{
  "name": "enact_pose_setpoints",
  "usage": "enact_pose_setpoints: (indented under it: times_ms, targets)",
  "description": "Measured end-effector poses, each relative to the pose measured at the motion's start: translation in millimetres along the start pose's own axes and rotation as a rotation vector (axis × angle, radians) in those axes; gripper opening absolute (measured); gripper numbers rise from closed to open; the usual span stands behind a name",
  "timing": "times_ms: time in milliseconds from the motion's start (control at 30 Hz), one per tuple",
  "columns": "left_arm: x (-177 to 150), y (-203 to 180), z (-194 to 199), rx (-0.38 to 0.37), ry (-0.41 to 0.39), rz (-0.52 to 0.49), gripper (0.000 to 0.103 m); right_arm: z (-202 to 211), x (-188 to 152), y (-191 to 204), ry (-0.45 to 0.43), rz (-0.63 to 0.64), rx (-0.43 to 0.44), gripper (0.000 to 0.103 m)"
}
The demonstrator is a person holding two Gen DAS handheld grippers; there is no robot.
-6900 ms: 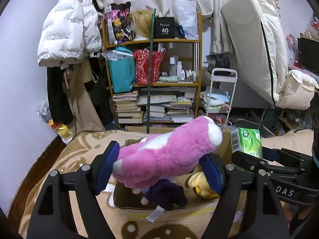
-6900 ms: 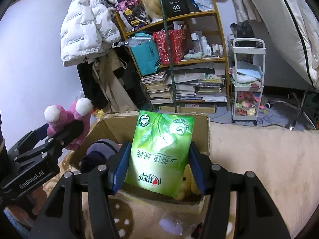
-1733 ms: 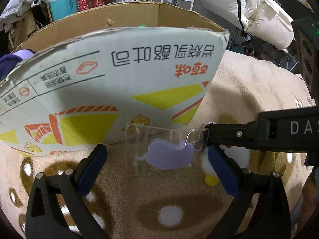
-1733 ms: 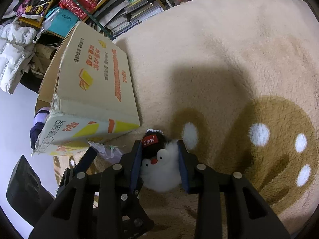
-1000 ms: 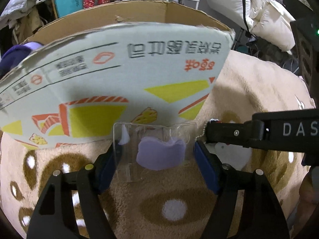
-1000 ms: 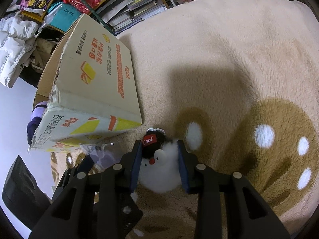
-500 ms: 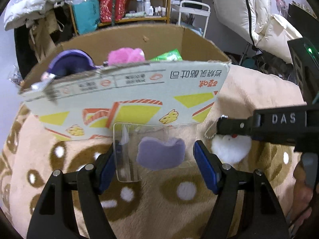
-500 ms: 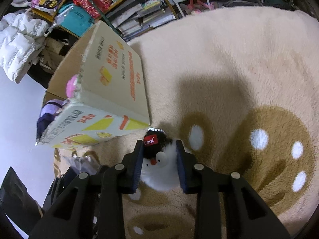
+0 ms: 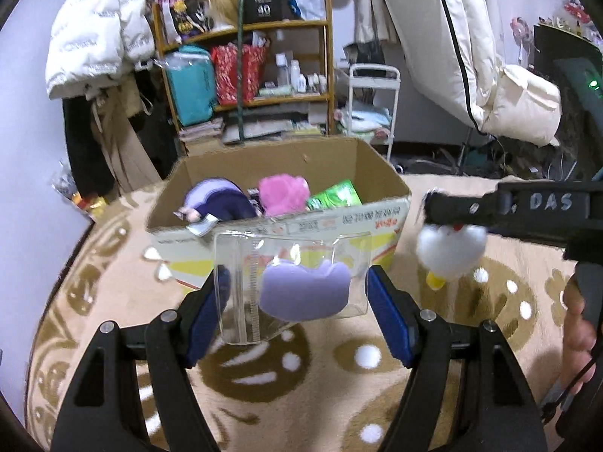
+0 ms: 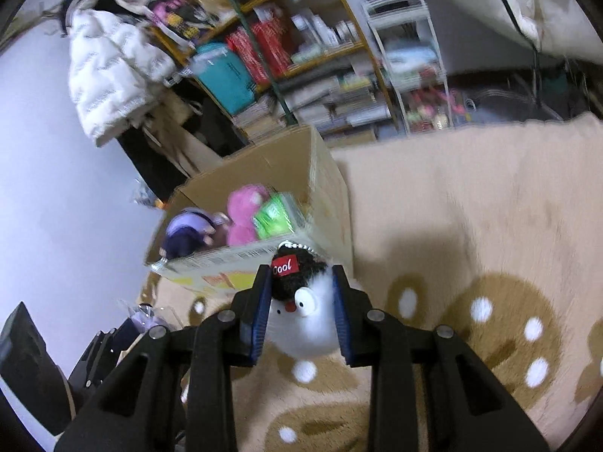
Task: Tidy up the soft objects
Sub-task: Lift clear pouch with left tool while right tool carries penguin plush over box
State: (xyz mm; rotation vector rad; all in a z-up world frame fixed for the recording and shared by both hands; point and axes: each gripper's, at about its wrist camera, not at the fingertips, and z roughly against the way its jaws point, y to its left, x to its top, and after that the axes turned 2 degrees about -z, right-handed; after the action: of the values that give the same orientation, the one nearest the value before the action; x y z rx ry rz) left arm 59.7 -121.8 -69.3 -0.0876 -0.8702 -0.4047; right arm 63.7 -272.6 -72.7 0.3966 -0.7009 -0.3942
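Observation:
My left gripper [image 9: 294,293] is shut on a clear plastic pouch [image 9: 241,286] with a soft purple piece [image 9: 301,292] inside, held above the rug in front of the cardboard box [image 9: 377,222]. My right gripper [image 10: 301,309] is shut on a white penguin plush [image 10: 305,324] with a black "Cool" cap, lifted off the rug near the box's front right corner; it also shows in the left wrist view [image 9: 450,250]. The box [image 10: 328,196] holds a purple plush [image 9: 218,197], a pink plush [image 9: 282,194] and a green tissue pack [image 9: 333,197].
The box stands on a beige rug [image 9: 113,275] with brown and white patterns. Behind it are a wooden shelf [image 9: 248,75] of bags and books, a white cart [image 9: 373,105], hanging coats [image 9: 90,34] and a folded mattress [image 9: 452,37].
Both grippers have risen from the rug with their loads, the pouch and the penguin. The views now look over the box's rim at the plush toys inside.

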Motion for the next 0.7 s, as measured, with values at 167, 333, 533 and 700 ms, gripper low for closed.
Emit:
enact_pose_setpoints:
  times_ms: [167, 333, 533, 700]
  targets:
    - [8.3, 12.5, 17.9, 0.043, -0.062, 0.016, 0.073, 27.5, 6.7, 15.7, -0.127, 0.053, 0.031, 0.032]
    - [20.2, 26.7, 30.2, 0.064, -0.118, 0.040, 0.073, 41.8, 14.3, 27.2, -0.231, 0.093, 0.068, 0.032]
    - [36.6, 44.8, 35.1, 0.078, -0.173, 0.064, 0.073, 40.0, 28.7, 38.6, -0.269, 0.139, 0.097, 0.032]
    - [52.2, 53.6, 28.4, 0.101, -0.199, 0.045, 0.073, 35.5, 36.9, 54.8, -0.306, 0.215, 0.120, 0.032]
